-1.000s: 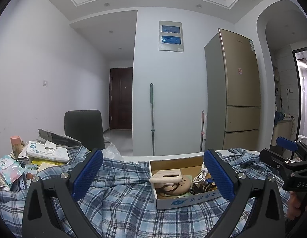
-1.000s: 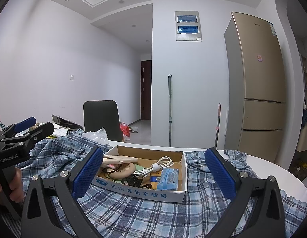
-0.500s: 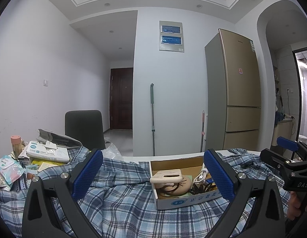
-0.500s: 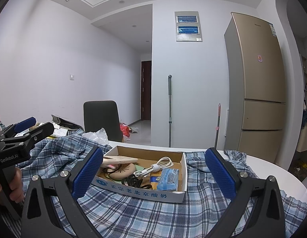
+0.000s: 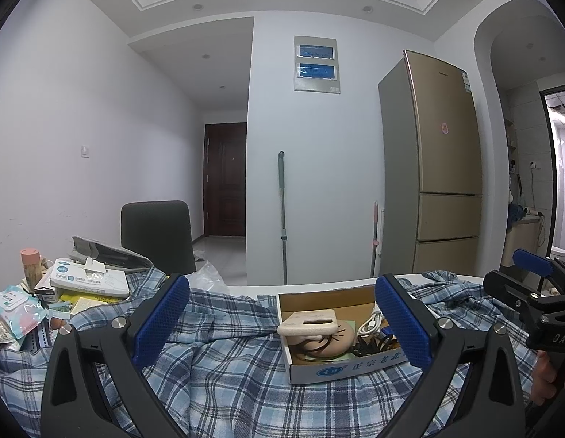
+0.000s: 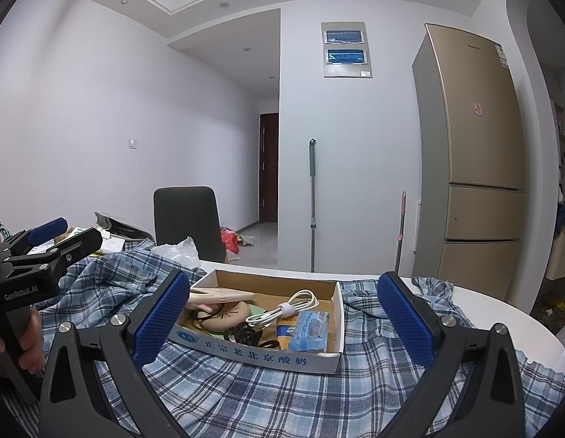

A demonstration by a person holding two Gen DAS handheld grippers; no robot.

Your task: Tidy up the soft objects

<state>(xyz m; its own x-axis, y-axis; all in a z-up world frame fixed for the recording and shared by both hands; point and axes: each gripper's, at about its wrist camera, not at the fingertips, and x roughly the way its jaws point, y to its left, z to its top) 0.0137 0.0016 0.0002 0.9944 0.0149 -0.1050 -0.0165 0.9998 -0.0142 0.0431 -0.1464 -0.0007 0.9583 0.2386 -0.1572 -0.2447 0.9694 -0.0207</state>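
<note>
A blue plaid shirt [image 5: 224, 372] lies spread over the white table; it also shows in the right wrist view [image 6: 282, 394]. A shallow cardboard box [image 5: 341, 368] sits on the shirt and holds a beige comb, hair ties and a white cable; in the right wrist view the box [image 6: 260, 354] also holds a blue packet. My left gripper [image 5: 282, 323] is open and empty, above the shirt, near the box. My right gripper [image 6: 282, 319] is open and empty, just in front of the box. Each gripper shows at the edge of the other's view.
Tissue packs, a wet-wipe pack and a pink-capped jar [image 5: 30, 266] clutter the table's left end. A dark chair [image 5: 156, 233] stands behind the table. A gold fridge [image 5: 439, 168] and a mop [image 5: 281, 211] stand by the far wall. The table edge [image 6: 501, 310] curves at right.
</note>
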